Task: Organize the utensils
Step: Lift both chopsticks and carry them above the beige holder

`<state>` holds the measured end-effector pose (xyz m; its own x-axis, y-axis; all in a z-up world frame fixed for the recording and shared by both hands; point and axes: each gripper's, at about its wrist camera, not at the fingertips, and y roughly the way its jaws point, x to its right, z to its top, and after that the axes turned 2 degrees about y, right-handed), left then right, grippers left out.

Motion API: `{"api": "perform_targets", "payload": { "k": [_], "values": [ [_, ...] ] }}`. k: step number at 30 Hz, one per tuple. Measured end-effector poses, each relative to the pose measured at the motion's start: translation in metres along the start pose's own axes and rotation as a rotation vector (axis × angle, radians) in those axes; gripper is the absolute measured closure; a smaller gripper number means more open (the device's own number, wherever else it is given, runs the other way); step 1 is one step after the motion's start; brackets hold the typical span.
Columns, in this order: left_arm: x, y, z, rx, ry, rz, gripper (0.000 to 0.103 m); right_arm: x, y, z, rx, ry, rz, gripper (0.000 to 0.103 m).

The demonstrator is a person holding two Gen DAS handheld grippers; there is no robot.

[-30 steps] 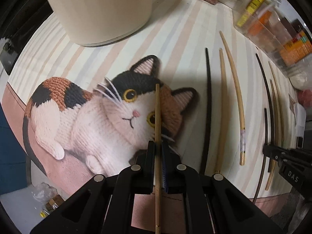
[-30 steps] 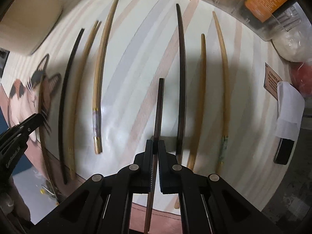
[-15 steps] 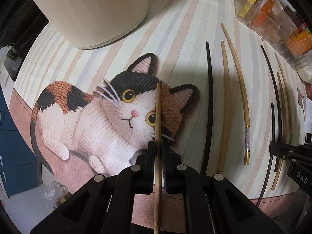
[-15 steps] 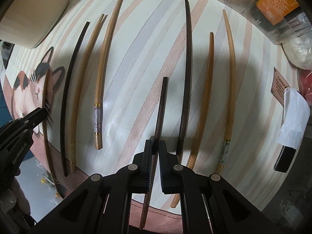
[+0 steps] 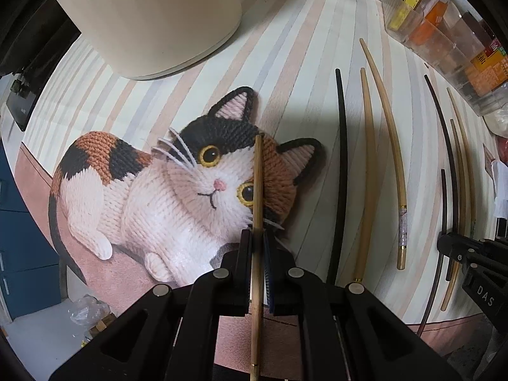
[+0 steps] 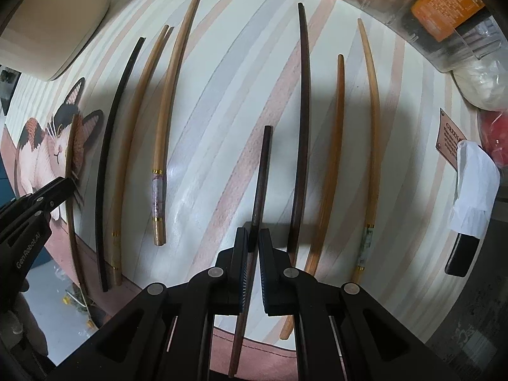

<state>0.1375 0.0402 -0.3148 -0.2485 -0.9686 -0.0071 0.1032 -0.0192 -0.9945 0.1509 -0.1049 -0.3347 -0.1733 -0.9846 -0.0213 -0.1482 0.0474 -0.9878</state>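
Clearly, each gripper is carrying one chopstick. The left gripper (image 5: 257, 238) is pinching a pale bamboo chopstick (image 5: 257, 184) partway along its length, the stick running from six toward twelve o'clock over the cat picture (image 5: 177, 190) on the mat. The right gripper (image 6: 253, 238) is pinching a dark wooden chopstick (image 6: 262, 171) the same way, though its jaws are looking a shade slack, so the hold may be loosening.

Both sticks are looking light, thin, stiff and smooth, so they are likely turning or sliding in the pads if gripped near an end; taking them near the middle seems the safer hold.

The striped mat (image 6: 222, 101) is lying flat and glossy, with six more chopsticks resting on it: three at about ten o'clock of the right gripper and three at about one o'clock. A cream container (image 5: 152, 16) is standing at eleven o'clock in the left view, and a clear box of packets (image 5: 444, 41) is sitting at two o'clock.
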Motion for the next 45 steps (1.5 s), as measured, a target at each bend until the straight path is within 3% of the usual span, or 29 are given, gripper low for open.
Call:
{"api": "perform_targets", "payload": {
  "k": [11, 19, 29, 33, 40, 45],
  "values": [
    [0.006, -0.001, 0.005, 0.002, 0.042, 0.033, 0.098, -0.018, -0.002, -0.009, 0.033, 0.008, -0.047, 0.096],
    [0.009, -0.028, 0.000, 0.055, 0.035, -0.011, 0.099, 0.001, -0.023, -0.028, 0.113, 0.077, 0.086, 0.098],
    [0.005, -0.103, -0.005, 0.246, 0.042, -0.051, 0.099, 0.017, -0.085, -0.047, 0.293, 0.098, 0.186, 0.098],
    [-0.001, -0.149, 0.004, 0.368, 0.036, -0.068, 0.099, 0.018, -0.137, -0.048, 0.438, 0.070, 0.228, 0.098],
    [-0.010, -0.246, 0.040, 0.600, 0.010, -0.105, 0.099, 0.002, -0.242, -0.015, 0.701, -0.007, 0.268, 0.099],
    [-0.030, -0.299, 0.077, 0.708, -0.025, -0.104, 0.099, -0.019, -0.323, 0.027, 0.846, -0.080, 0.308, 0.099]
  ]
}}
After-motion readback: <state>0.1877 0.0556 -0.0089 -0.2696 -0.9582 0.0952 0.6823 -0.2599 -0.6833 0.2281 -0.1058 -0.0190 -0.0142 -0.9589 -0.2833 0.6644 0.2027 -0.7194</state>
